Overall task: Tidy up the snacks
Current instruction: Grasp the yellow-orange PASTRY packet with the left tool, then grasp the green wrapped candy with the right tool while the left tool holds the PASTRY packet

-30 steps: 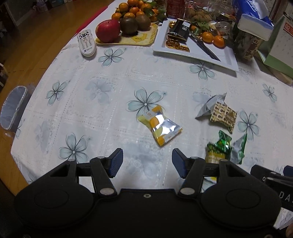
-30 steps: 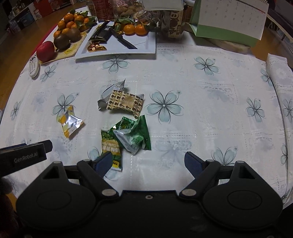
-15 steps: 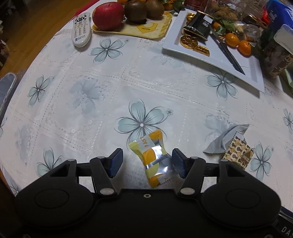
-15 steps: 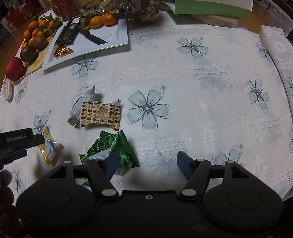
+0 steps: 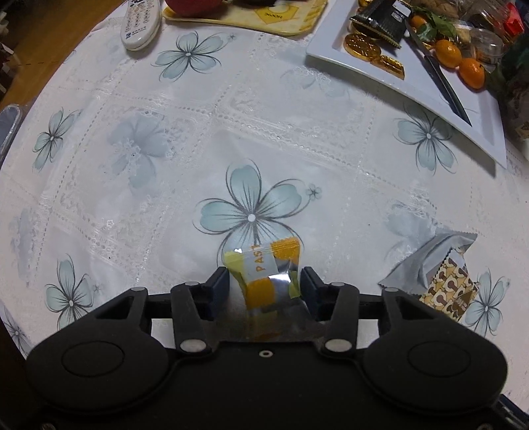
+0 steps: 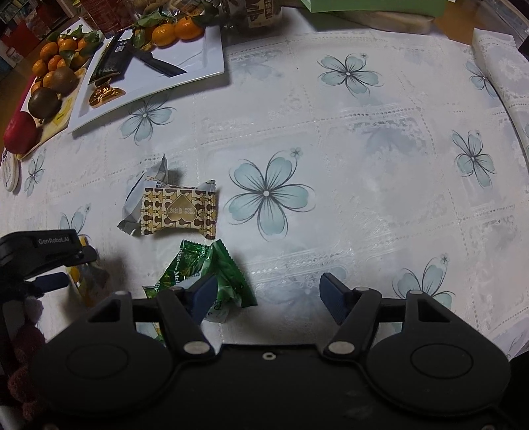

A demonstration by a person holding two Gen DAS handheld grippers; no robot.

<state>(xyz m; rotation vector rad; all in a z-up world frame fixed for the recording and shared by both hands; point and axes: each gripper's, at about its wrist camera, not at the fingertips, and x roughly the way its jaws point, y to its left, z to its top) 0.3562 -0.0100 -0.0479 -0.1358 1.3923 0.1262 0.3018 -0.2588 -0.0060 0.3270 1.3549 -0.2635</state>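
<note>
A white lace-patterned tablecloth (image 5: 297, 132) printed with pale blue flowers covers the table in front of you. On it, the yellow-and-orange snack packet (image 5: 264, 278) lies between the 2 blue pads of your left gripper (image 5: 264, 286), whose jaws are closing around it; the pads sit just beside the wrapper's edges, and you cannot tell from here whether they press on it yet. Your right gripper (image 6: 267, 292) points down at the cloth with its jaws standing apart and nothing between them, while the green snack packets (image 6: 211, 274) lie just beside its left pad, partly hidden by it. Just beyond those lies the brown heart-patterned packet (image 6: 180, 211), resting against a grey foil packet (image 6: 139, 195). Farther away, a white rectangular plate (image 6: 198, 66) holds a dark packet, gold coins, a knife and tangerines, next to a yellow tray (image 5: 281, 16) of fruit and a white remote (image 5: 139, 23).
</note>
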